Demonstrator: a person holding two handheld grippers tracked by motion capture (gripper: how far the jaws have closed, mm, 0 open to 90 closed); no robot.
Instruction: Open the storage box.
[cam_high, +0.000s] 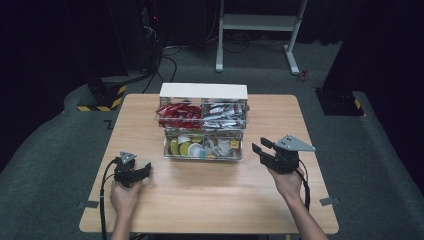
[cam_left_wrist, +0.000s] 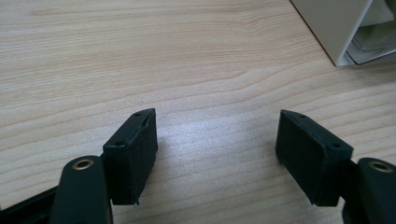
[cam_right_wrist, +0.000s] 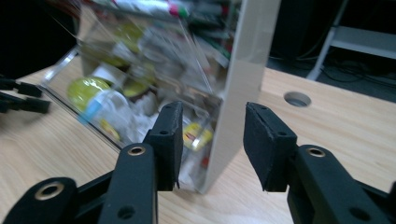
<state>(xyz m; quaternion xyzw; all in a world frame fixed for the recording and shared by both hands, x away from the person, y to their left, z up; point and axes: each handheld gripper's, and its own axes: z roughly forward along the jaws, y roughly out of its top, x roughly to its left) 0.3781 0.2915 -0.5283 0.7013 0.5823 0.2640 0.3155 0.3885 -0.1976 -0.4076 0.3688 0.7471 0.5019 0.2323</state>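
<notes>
Two grippers over one light wooden table (cam_high: 210, 190), which takes up the middle of the high view with grey carpet around it; round cable hole in the tabletop (cam_right_wrist: 297, 99) visible in the right gripper view.

Next biggest: clear plastic organiser box with a white top and white side panels (cam_high: 203, 91); it sits at the far-centre of the table, long axis running left-right across the table, open clear front facing the person; four compartments, two over two. Upper left holds red sachets (cam_high: 179, 115); upper right holds silver-white sachets (cam_high: 223, 115); lower row is a pulled-out clear tray (cam_high: 202, 156) with yellow-green round capsules (cam_high: 185, 148) on the left and mixed white packets (cam_high: 220, 146) on the right.

Right gripper (cam_high: 265, 146): held off the table just right of the box's lower tray, jaws pointing left and away toward the box; grey three-cornered plate on top; in the right gripper view the jaws stand partly open, with nothing pinched; the box's white right side panel (cam_right_wrist: 243, 84) lines up in the gap but lies beyond the pads, no contact I can see. That view is motion-blurred, so tray contents are hard to read there.

Left gripper (cam_high: 142, 172): low over the near-left of the table, well apart from the box, jaws pointing right; left gripper view shows the jaws wide open over bare wood, holding nothing; white box corner (cam_left_wrist: 336, 28) at its top right.
</notes>
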